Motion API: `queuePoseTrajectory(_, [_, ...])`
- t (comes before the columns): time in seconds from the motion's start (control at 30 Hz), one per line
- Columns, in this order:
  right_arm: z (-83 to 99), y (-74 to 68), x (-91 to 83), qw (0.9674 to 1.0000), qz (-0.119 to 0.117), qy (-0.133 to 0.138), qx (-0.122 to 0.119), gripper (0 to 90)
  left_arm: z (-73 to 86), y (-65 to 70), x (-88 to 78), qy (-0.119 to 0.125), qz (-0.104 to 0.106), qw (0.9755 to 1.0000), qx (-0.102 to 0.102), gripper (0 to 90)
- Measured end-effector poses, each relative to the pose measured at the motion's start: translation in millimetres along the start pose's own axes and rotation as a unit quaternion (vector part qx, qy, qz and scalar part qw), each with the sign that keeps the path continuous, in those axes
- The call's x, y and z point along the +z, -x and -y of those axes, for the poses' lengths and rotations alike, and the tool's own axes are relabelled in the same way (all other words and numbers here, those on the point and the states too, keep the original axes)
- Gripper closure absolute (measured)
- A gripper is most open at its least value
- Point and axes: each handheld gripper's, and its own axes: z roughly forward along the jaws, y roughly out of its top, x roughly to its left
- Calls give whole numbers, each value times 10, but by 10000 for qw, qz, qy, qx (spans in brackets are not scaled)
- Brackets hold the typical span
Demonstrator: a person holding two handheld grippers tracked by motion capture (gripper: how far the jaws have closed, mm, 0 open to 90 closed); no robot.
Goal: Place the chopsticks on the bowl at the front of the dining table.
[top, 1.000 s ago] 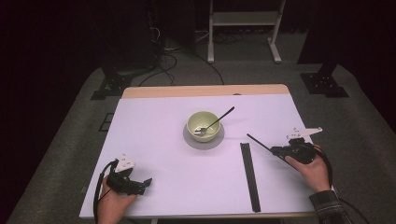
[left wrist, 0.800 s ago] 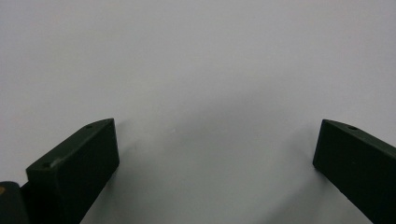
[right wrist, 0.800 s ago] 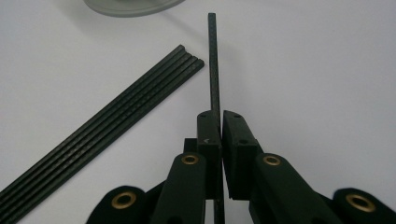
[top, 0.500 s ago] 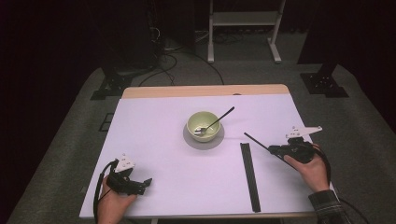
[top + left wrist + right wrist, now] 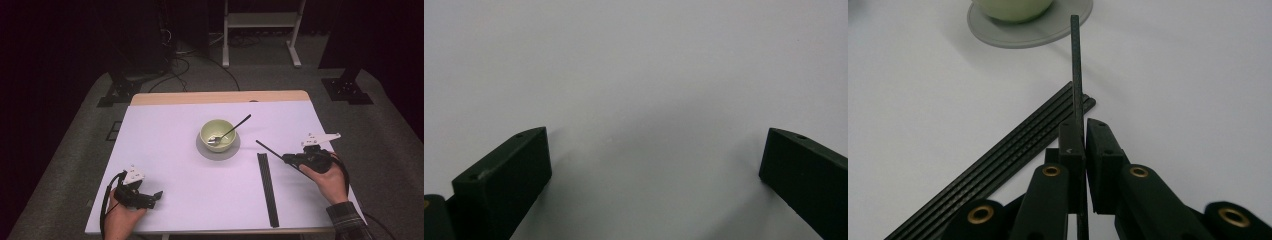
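right gripper (image 5: 1083,132): fingers pinch one thin black rod (image 5: 1076,65), pointing toward the green bowl (image 5: 218,134) on its grey saucer (image 5: 218,150). remaining rods (image 5: 267,187) lie bundled on the white worktop (image 5: 165,150). left gripper (image 5: 654,165): fingers spread, near the front-left edge.

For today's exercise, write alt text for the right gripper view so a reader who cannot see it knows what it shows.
The right gripper, seen along its own two black jaws, is shut on a thin black rod that points toward a pale green bowl on a grey saucer. More black rods lie side by side on the white table, left of the jaws.
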Motion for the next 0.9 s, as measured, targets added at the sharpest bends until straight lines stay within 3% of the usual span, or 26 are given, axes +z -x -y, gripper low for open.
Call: queuePoseTrajectory(0.9, [-285, -177, 100, 9998, -114, 51, -137, 855, -1, -2, -1, -11, 3, 10000, 7, 0])
